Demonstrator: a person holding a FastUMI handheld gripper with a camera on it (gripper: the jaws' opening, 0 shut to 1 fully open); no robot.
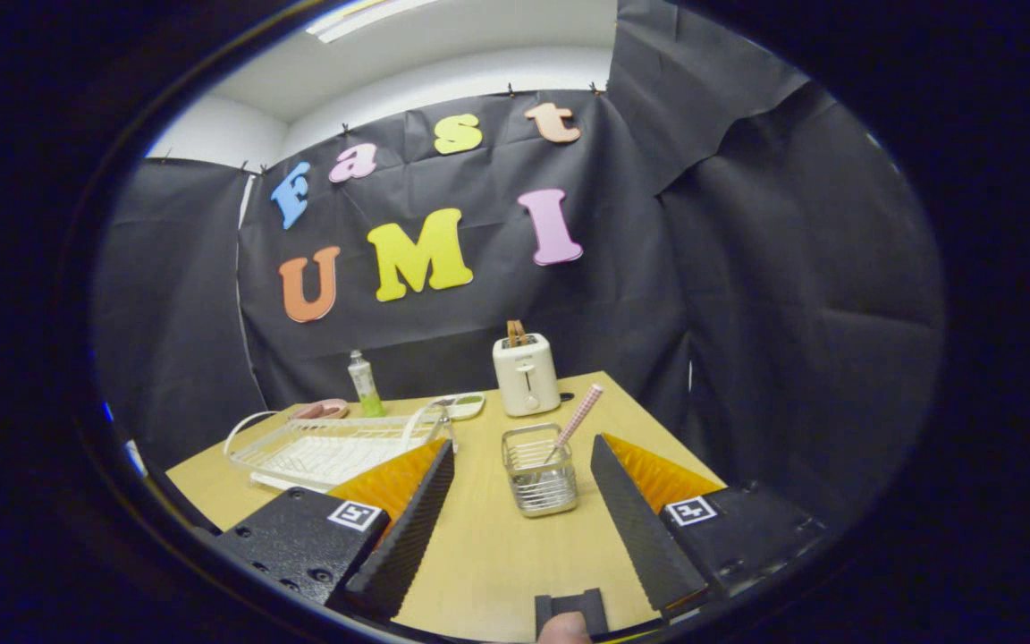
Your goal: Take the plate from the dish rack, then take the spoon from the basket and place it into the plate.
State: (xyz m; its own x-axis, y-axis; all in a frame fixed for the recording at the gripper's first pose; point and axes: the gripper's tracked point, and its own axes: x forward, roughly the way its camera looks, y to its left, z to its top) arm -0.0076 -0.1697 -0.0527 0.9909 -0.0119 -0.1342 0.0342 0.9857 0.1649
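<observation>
My gripper [523,443] is open above the wooden table [488,555], with nothing held. Just ahead, in the gap between the fingertips, stands a small wire basket [539,478]. The spoon [576,419] stands in it, its pink checked handle leaning right. The white wire dish rack [327,447] lies beyond the left finger, and I see no plate standing in it. A pale plate with a green part [463,406] lies flat on the table behind the rack's right end, left of the toaster.
A cream toaster [525,374] stands at the table's far edge with something brown in its slot. A green bottle [364,385] and a pink dish [322,410] sit behind the rack. Black cloth walls close in the back and right.
</observation>
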